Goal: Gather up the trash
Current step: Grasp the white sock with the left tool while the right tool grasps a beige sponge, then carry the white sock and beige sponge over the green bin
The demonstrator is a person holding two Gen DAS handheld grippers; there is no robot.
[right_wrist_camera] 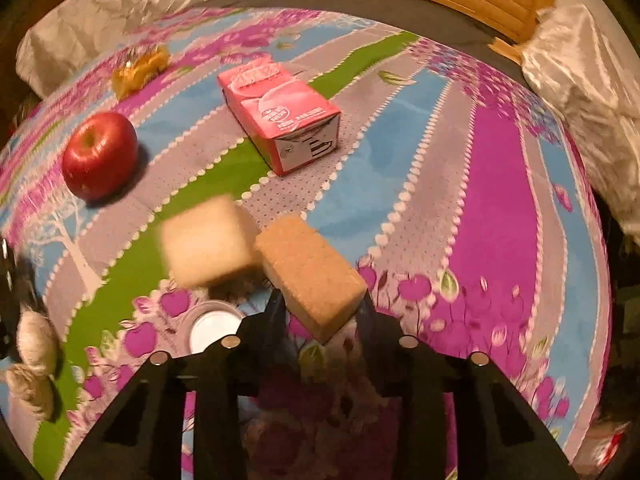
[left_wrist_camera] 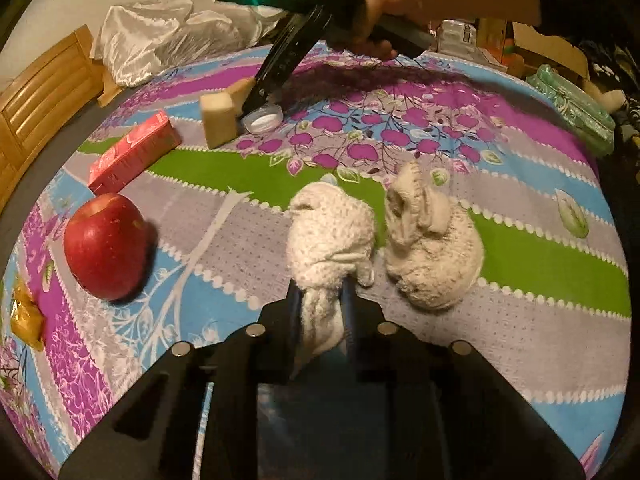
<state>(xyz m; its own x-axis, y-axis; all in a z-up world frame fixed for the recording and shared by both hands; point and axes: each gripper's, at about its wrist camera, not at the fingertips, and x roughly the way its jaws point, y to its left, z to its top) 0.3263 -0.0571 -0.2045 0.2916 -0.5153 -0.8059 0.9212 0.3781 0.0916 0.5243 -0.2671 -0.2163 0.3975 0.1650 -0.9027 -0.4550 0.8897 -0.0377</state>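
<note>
Your left gripper clamps one of two socks; right gripper grips one of two sponges, mid-table.

Floral tablecloth, wooden chair, dim light

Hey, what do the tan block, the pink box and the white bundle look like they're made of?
Tan block: probably sponge or foam, with a matte, porous, grainy face. Pink box: likely printed cardboard, with smooth faces, sharp folded edges and a slight sheen. White bundle: fuzzy knitted or terry fabric, soft and nubby.
</note>
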